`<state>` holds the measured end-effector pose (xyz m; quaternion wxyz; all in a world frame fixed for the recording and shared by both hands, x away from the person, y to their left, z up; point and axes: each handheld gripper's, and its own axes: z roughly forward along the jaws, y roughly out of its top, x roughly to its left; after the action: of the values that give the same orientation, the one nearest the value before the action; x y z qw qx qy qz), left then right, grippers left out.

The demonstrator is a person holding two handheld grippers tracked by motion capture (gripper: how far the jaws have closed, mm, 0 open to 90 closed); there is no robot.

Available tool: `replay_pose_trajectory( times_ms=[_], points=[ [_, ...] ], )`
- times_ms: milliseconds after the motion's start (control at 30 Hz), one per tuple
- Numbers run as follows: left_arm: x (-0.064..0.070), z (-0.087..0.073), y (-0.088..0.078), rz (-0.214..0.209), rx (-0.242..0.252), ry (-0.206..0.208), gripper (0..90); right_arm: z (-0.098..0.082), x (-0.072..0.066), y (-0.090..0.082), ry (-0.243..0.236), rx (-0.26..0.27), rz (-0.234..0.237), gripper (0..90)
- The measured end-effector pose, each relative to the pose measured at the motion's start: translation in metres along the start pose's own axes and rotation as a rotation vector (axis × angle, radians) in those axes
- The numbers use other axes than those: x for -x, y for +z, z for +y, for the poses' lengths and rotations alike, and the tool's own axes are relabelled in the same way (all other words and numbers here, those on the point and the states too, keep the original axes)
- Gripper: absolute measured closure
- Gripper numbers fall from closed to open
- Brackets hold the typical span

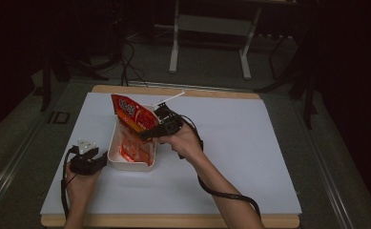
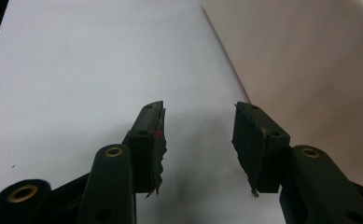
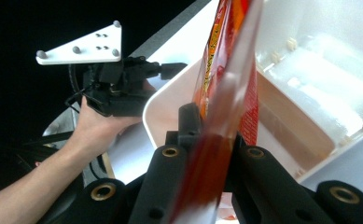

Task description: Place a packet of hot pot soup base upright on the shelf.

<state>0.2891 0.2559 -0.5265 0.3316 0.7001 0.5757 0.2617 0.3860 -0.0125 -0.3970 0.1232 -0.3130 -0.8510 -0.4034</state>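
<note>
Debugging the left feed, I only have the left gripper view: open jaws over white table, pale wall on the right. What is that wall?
Observer: It's the side of a white bin; the high view shows the left gripper resting beside its near left corner.
Operator: Is the other hand busy?
Observer: Yes. The right gripper is shut on a red snack bag, as the right gripper view shows.
Operator: Where's the bag relative to the bin?
Observer: In the high view the red snack bag stands tilted, its lower end inside the bin and its top above the far rim.
Operator: Anything else on the table?
Observer: A white stick-like thing lies just beyond the bin; I can't tell what it is.
</note>
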Motion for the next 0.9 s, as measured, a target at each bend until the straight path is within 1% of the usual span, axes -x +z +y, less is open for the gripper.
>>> replay_pose_trajectory(
  times_ms=[233,333,400,433,467,533,600,667,700,733,800,900],
  points=[
    [-0.001,0.000,0.000,0.001,0.002,-0.003,53.7,-0.001,0.002,-0.001,0.002,-0.020,-0.019,86.6],
    [-0.001,0.000,0.000,0.002,0.000,-0.002,53.7,-0.001,0.000,-0.001,-0.013,-0.034,-0.033,85.7],
    [-0.001,0.000,-0.001,0.003,0.004,-0.003,53.6,0.000,-0.001,-0.003,-0.023,-0.038,-0.045,79.2],
    [-0.002,0.000,-0.001,0.005,0.004,-0.004,53.5,0.000,-0.002,-0.003,-0.035,-0.038,-0.054,76.1],
    [-0.003,0.000,-0.001,0.008,0.005,-0.008,53.5,0.001,-0.002,-0.004,-0.056,-0.038,-0.067,73.6],
    [-0.004,0.000,-0.002,0.012,0.009,-0.012,53.5,0.000,-0.002,-0.006,-0.062,-0.049,-0.082,70.4],
    [-0.005,0.000,-0.002,0.013,0.013,-0.016,53.5,-0.001,-0.002,-0.008,-0.086,-0.039,-0.097,63.8],
    [-0.006,0.000,-0.002,0.015,0.013,-0.018,53.5,-0.002,-0.001,-0.011,-0.091,-0.024,-0.097,58.8],
    [-0.006,0.000,-0.002,0.015,0.013,-0.018,53.5,-0.002,-0.001,-0.011,-0.091,-0.024,-0.097,58.8],
    [-0.006,0.000,-0.003,0.016,0.015,-0.019,53.5,-0.002,-0.001,-0.012,-0.095,-0.014,-0.103,57.0],
    [-0.006,0.000,-0.003,0.017,0.016,-0.021,53.5,-0.004,0.000,-0.020,-0.102,0.009,-0.091,53.0],
    [-0.007,0.000,-0.004,0.019,0.018,-0.022,53.5,-0.006,-0.002,-0.029,-0.115,0.033,-0.080,51.9]
  ],
)
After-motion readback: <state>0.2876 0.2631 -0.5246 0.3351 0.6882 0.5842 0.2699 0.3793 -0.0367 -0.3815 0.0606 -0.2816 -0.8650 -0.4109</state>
